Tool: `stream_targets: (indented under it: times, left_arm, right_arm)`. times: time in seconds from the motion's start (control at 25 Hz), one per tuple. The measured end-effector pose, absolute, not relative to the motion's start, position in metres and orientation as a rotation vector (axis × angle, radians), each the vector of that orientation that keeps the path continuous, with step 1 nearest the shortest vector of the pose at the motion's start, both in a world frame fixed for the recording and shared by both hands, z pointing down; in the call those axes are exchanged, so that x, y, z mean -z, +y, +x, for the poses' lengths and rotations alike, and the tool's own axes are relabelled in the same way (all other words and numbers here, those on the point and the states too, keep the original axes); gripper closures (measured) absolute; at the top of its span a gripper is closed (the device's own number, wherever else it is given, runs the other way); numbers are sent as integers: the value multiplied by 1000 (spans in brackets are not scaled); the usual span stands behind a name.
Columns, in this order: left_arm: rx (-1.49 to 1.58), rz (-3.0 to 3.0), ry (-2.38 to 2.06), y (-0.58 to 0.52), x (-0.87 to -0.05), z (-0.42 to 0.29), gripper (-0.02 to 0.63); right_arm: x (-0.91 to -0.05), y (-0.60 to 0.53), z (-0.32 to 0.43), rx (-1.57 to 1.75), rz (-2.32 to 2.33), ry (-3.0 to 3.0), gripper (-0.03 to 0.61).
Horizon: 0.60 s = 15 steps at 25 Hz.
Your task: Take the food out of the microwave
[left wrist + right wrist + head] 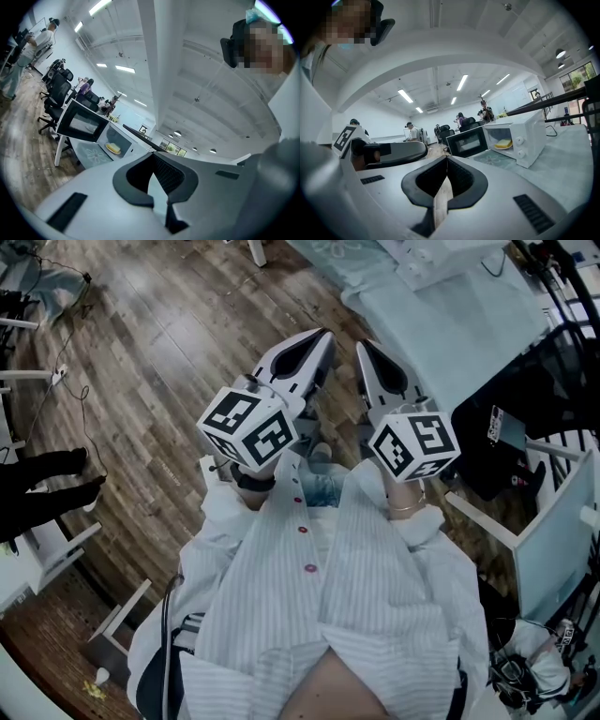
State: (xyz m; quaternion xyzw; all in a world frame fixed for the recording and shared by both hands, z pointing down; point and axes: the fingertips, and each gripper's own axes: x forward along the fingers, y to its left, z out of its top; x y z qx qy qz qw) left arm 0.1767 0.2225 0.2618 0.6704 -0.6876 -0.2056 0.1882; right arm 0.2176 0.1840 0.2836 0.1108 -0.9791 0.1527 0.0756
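A white microwave [525, 136] stands on a light table [567, 164] with its dark door [468, 140] swung open. Inside lies the yellow food [504, 144] on a plate. In the left gripper view the microwave [123, 143] and the food [113, 148] also show, small and far off. My left gripper [152, 159] and right gripper [446, 161] are both shut with nothing between their jaws. In the head view the left gripper [317, 345] and right gripper [368, 352] are held side by side in front of the chest, above the wooden floor [169, 343], well short of the microwave.
A patterned mat [497, 158] lies on the table in front of the microwave. Black office chairs [54, 93] and several people stand farther back in the room. In the head view a light-covered table [450, 315] is at upper right, with black gear [506, 446] beside it.
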Motion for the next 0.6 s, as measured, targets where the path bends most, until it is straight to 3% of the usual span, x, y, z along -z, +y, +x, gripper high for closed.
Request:
stream_targets:
  times: [0.6]
  left_arm:
    - [521, 1962, -1860, 180, -261, 24, 606]
  right_arm:
    - [-289, 144, 69, -509, 444, -2930, 546]
